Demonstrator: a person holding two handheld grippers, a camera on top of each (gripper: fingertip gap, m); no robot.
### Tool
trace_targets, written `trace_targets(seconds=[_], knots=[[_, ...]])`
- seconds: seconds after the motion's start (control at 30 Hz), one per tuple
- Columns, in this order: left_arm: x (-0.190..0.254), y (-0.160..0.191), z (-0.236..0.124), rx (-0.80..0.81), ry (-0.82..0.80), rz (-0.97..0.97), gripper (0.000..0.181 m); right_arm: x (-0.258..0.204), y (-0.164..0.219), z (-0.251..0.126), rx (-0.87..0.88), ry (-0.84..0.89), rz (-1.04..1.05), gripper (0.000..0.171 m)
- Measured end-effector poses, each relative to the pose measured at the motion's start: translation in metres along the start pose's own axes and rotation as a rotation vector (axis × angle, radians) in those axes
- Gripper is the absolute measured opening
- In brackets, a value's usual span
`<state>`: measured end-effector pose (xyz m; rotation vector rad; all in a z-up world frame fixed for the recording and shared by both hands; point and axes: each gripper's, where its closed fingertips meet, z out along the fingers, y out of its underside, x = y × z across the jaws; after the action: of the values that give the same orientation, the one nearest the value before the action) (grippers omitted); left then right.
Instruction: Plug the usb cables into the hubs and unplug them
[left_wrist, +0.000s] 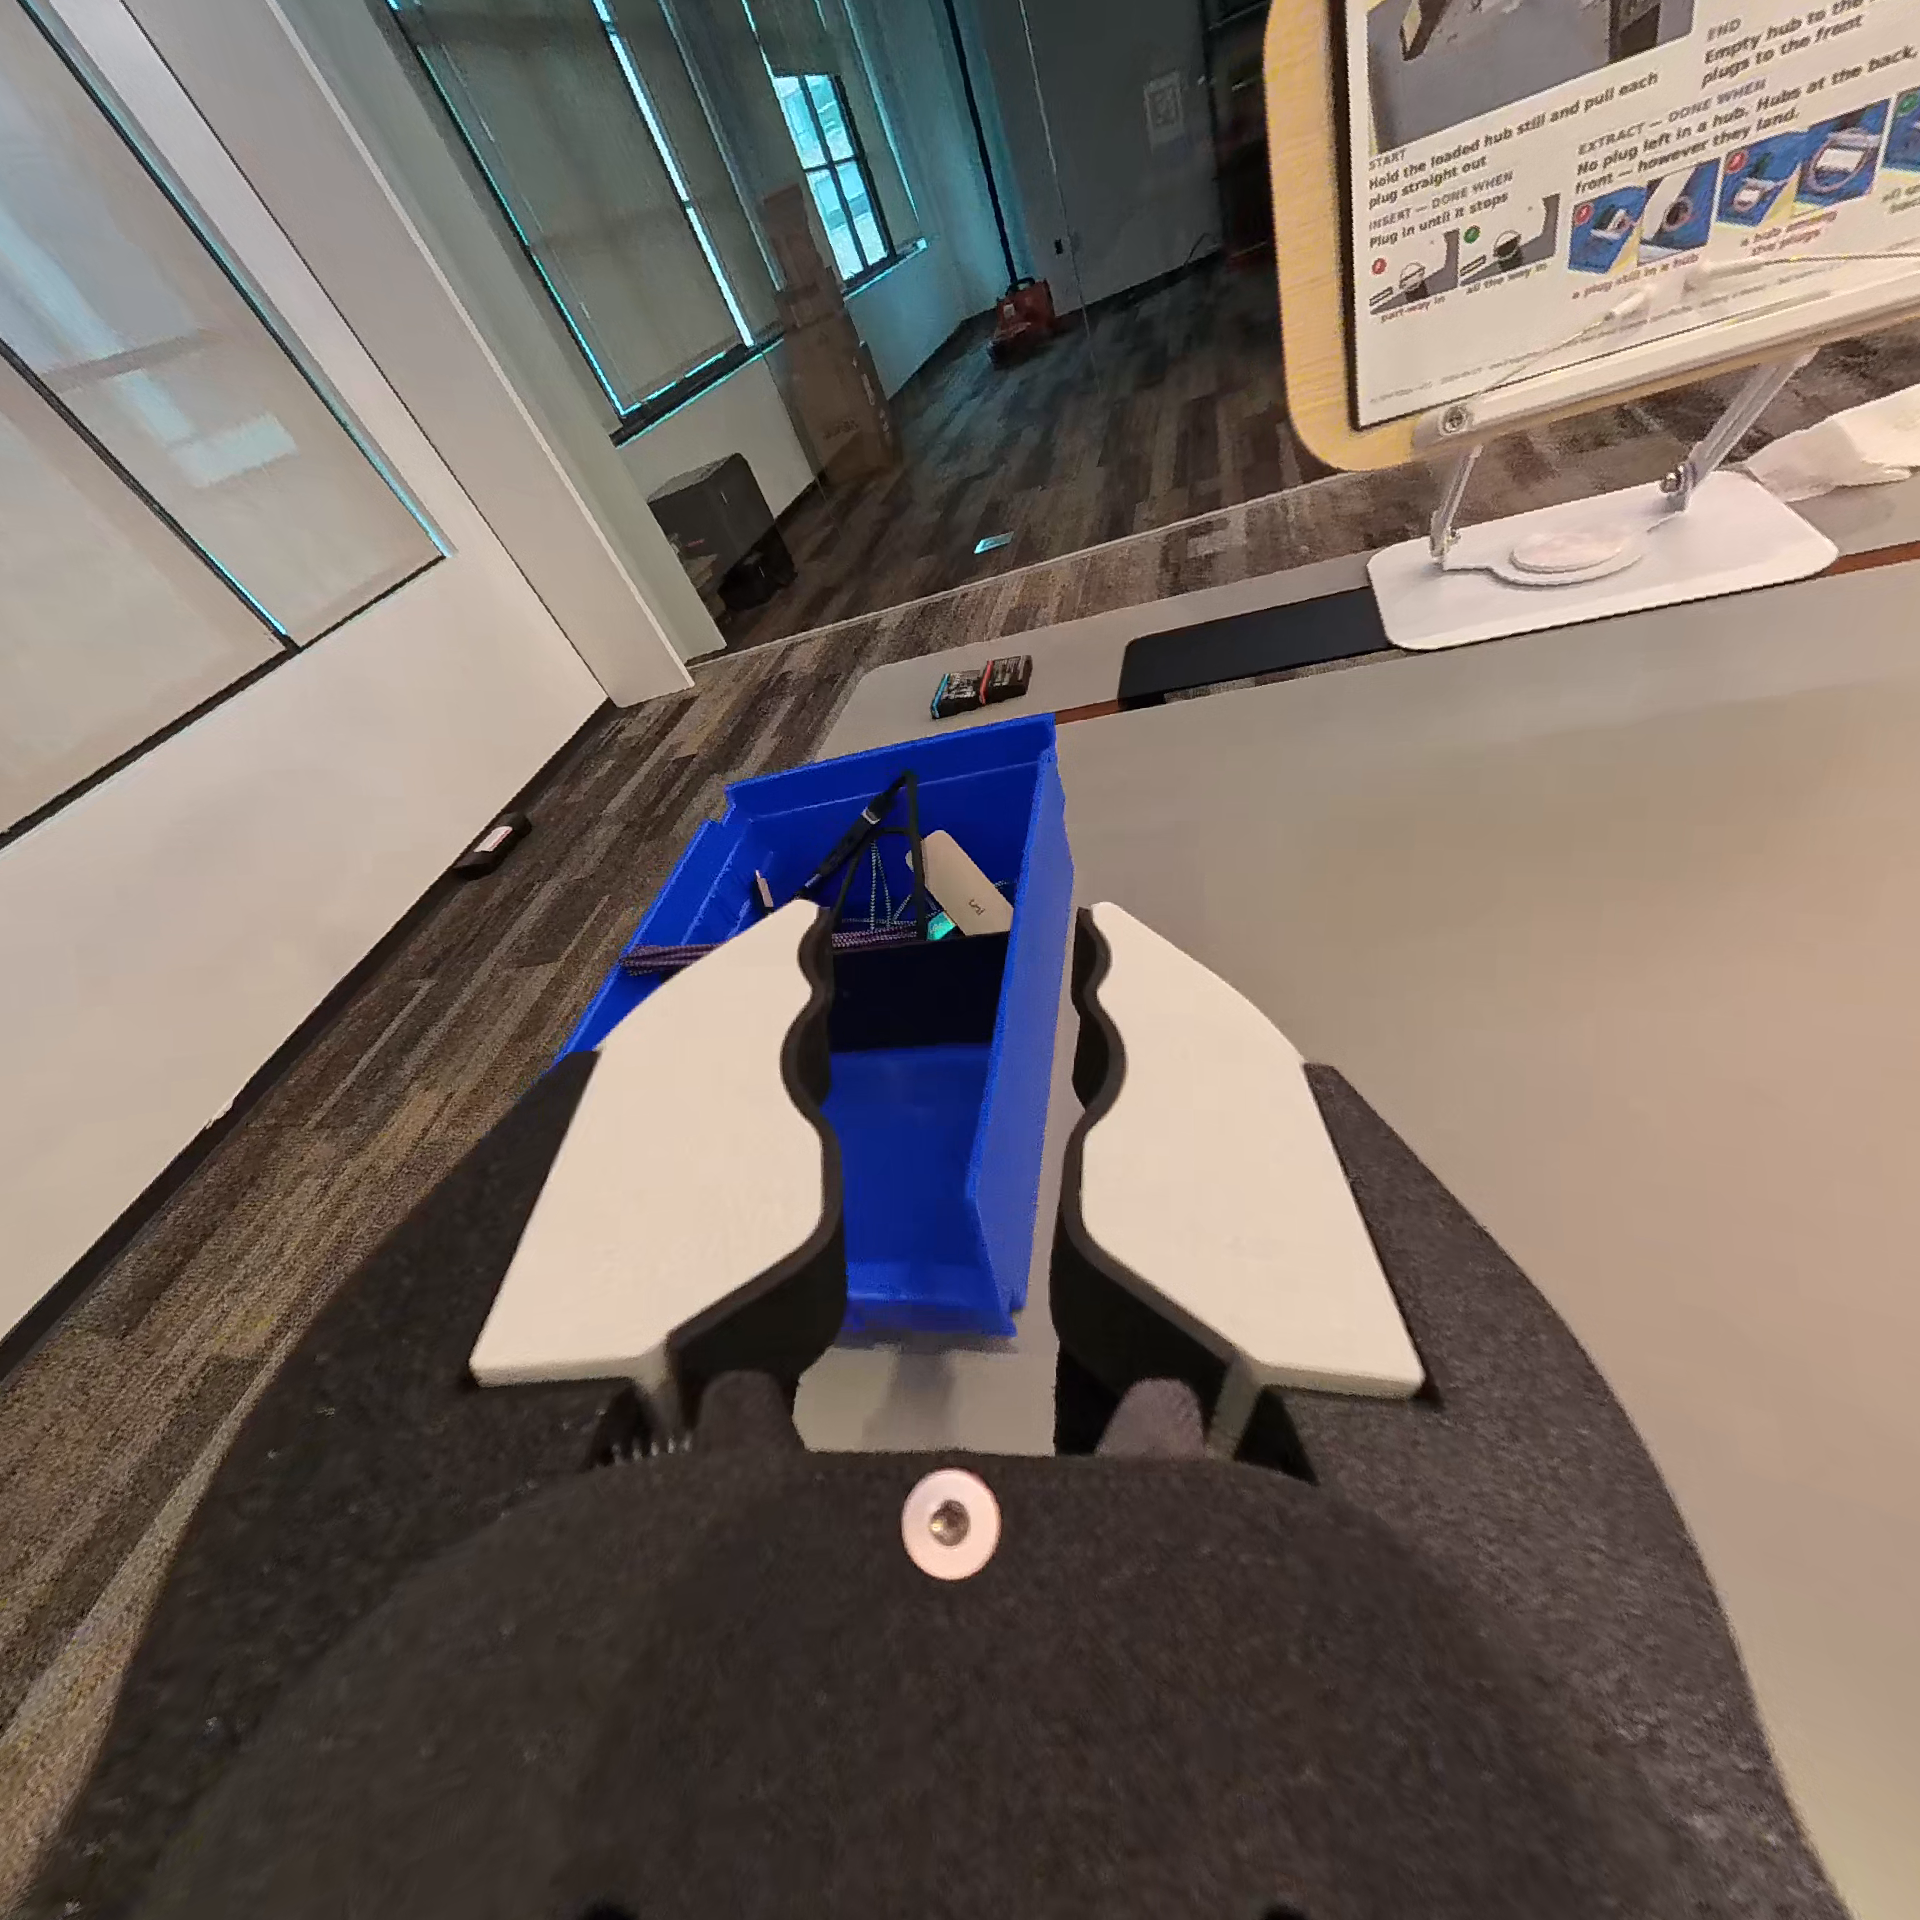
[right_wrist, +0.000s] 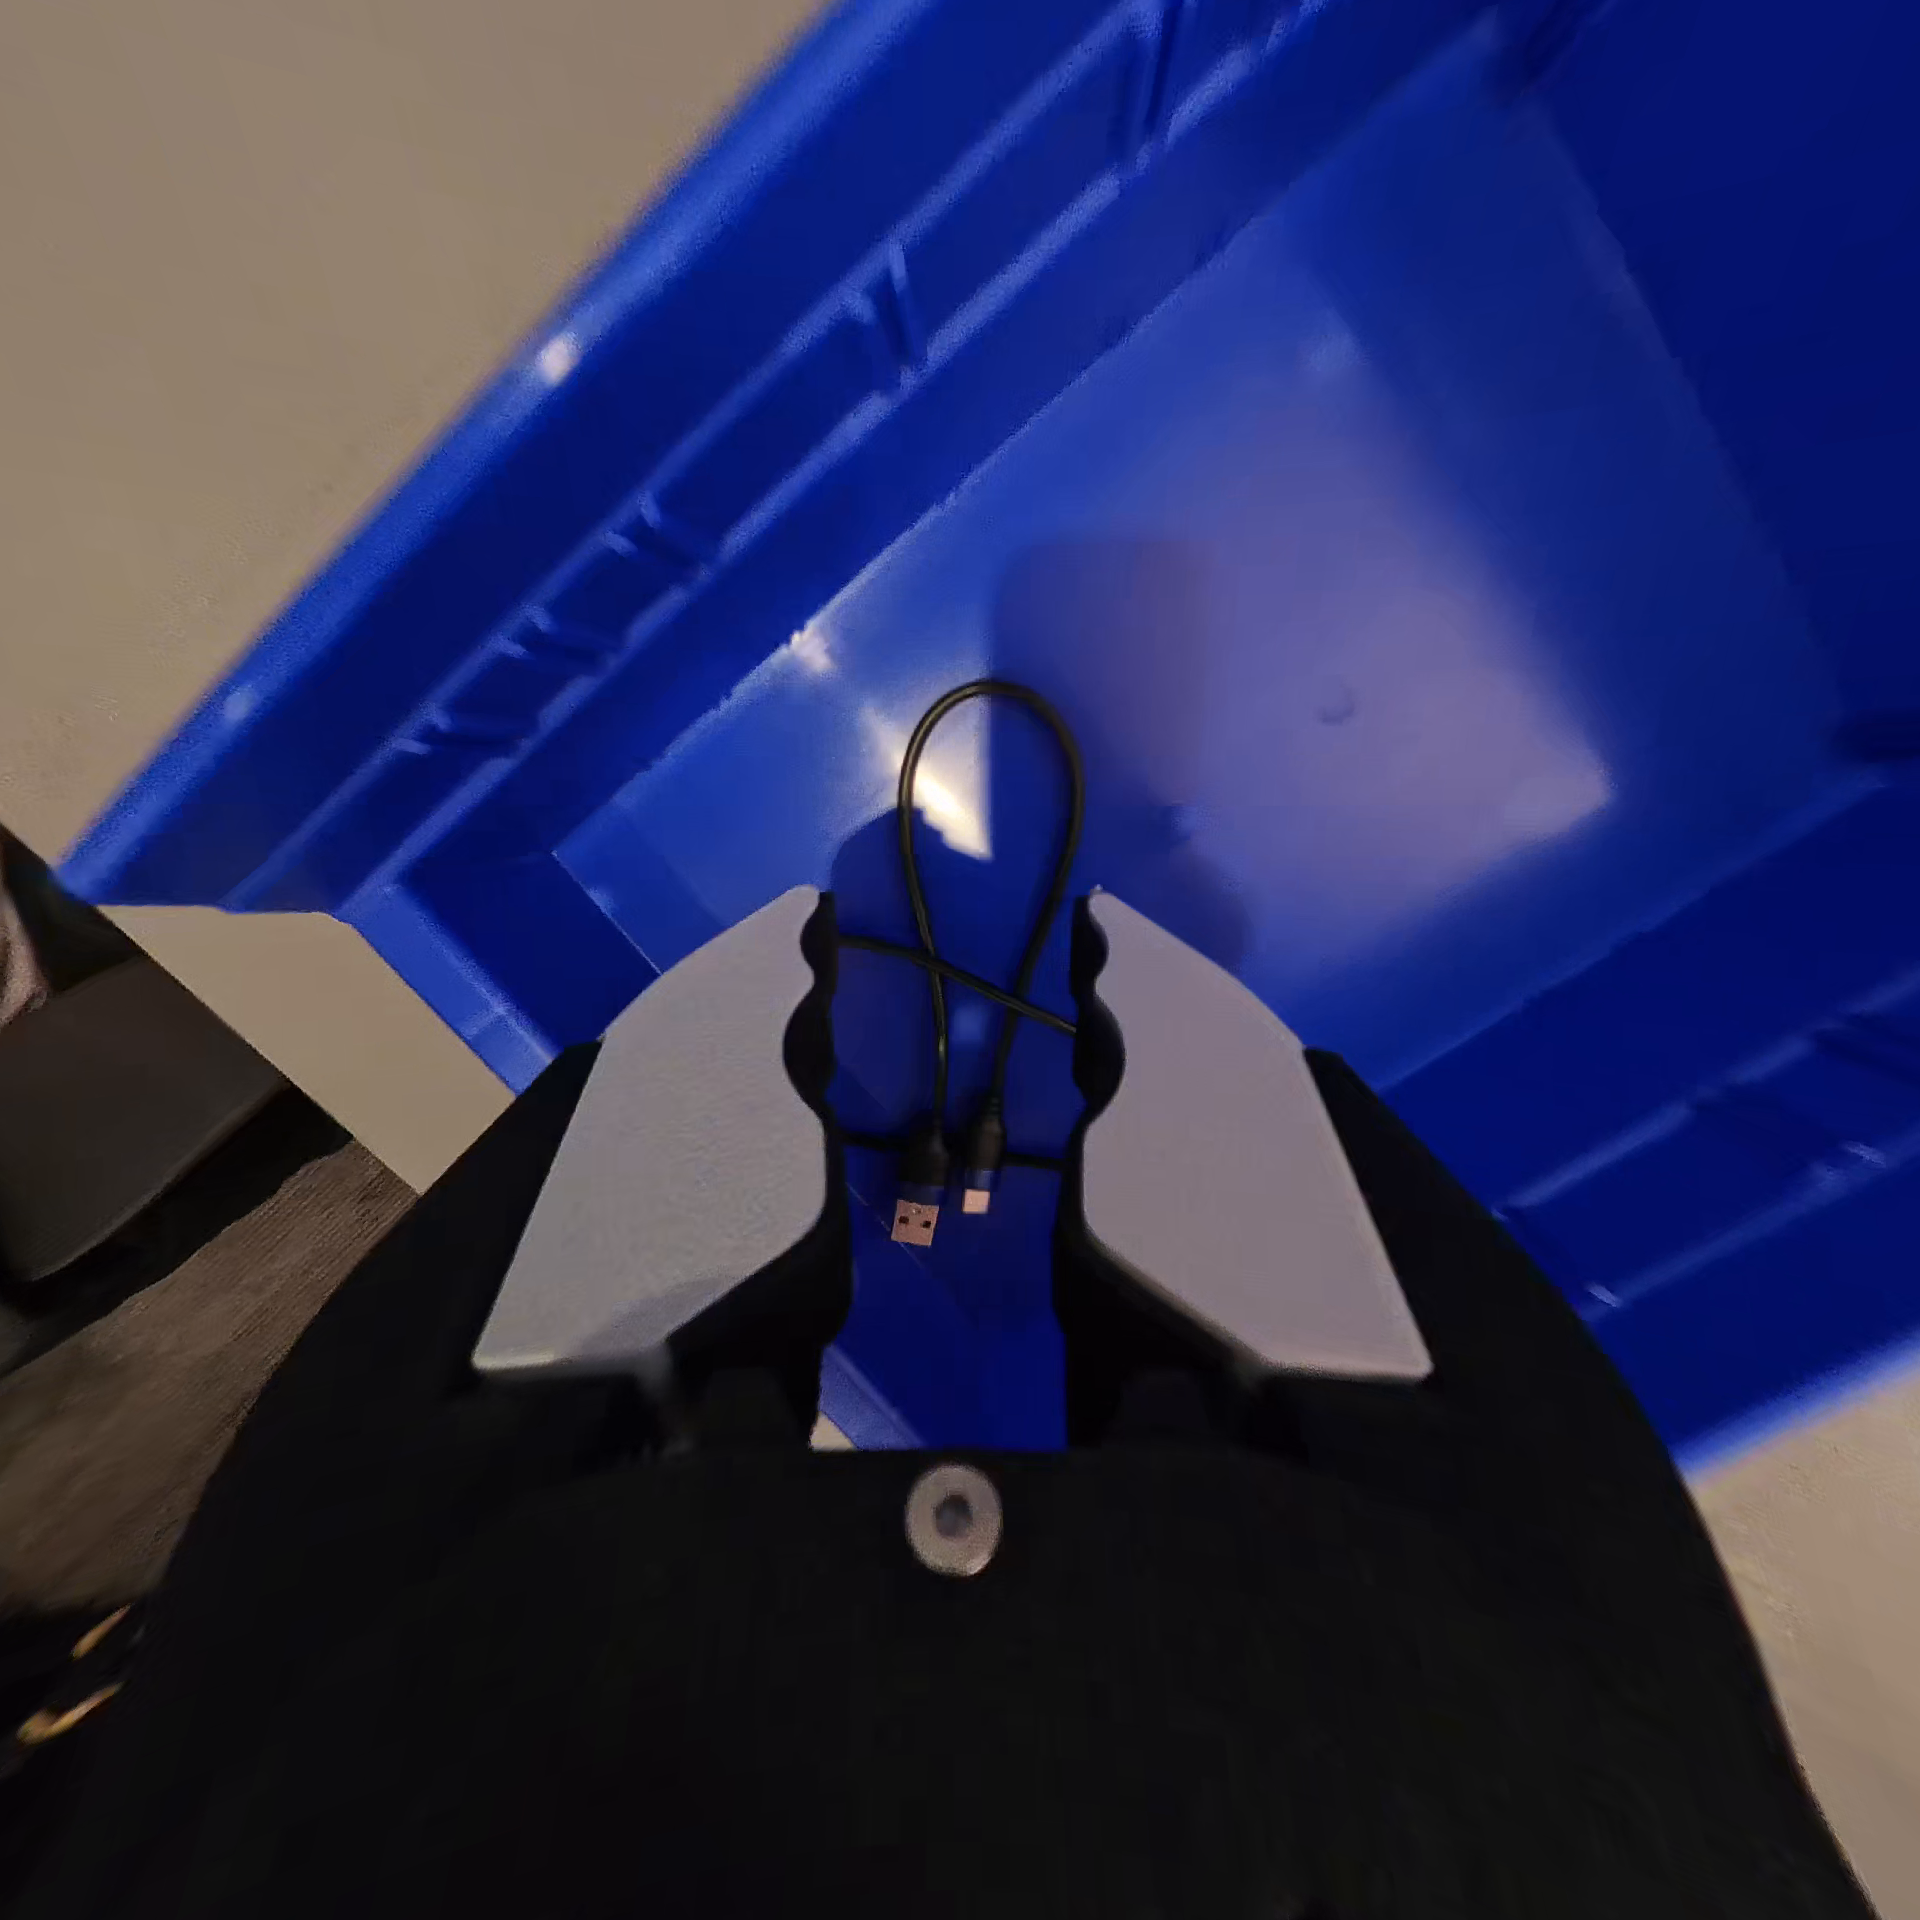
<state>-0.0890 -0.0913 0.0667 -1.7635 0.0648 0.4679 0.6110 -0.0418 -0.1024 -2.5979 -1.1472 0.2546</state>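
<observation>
A blue bin (left_wrist: 1029, 1039) stands at the left edge of the grey table (left_wrist: 1507, 935). Its far compartment holds a white hub (left_wrist: 966, 883), black cables (left_wrist: 883, 831) and a braided cable (left_wrist: 675, 951) draped over the left rim. My left gripper (left_wrist: 951, 925) is open and empty above the bare near compartment. In the right wrist view, my right gripper (right_wrist: 951, 904) is open low inside a blue bin (right_wrist: 727, 520). A short black USB cable (right_wrist: 1075, 790) lies looped on the bin floor between the fingers, its USB-A plug (right_wrist: 920, 1226) and small plug (right_wrist: 977, 1200) pointing back at me.
A stand with an instruction sheet (left_wrist: 1558, 208) sits on a white base (left_wrist: 1600, 561) at the table's far right. A black pad (left_wrist: 1247, 644) and two small dark boxes (left_wrist: 982, 686) lie behind the bin. Carpeted floor (left_wrist: 364, 1195) drops off to the left. The gap from one gripper's tips to the other's is roughly 70 cm.
</observation>
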Motion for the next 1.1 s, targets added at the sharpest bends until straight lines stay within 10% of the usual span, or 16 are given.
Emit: trace_targets(seconds=[0.43, 0.8, 1.1], knots=[[-0.065, -0.009, 0.073, -0.053, 0.123, -0.006, 0.045, -0.058, -0.207, -0.128, 0.572, 0.254, -0.102, 0.045], [-0.103, 0.029, 0.158, -0.178, 0.327, 0.048, 0.04, -0.184, -0.407, -0.073, 0.713, 0.035, -0.28, 0.034], [-0.105, 0.071, 0.214, -0.262, 0.39, 0.273, 0.042, -0.252, -0.474, -0.028, 0.629, -0.053, -0.388, 0.034]])
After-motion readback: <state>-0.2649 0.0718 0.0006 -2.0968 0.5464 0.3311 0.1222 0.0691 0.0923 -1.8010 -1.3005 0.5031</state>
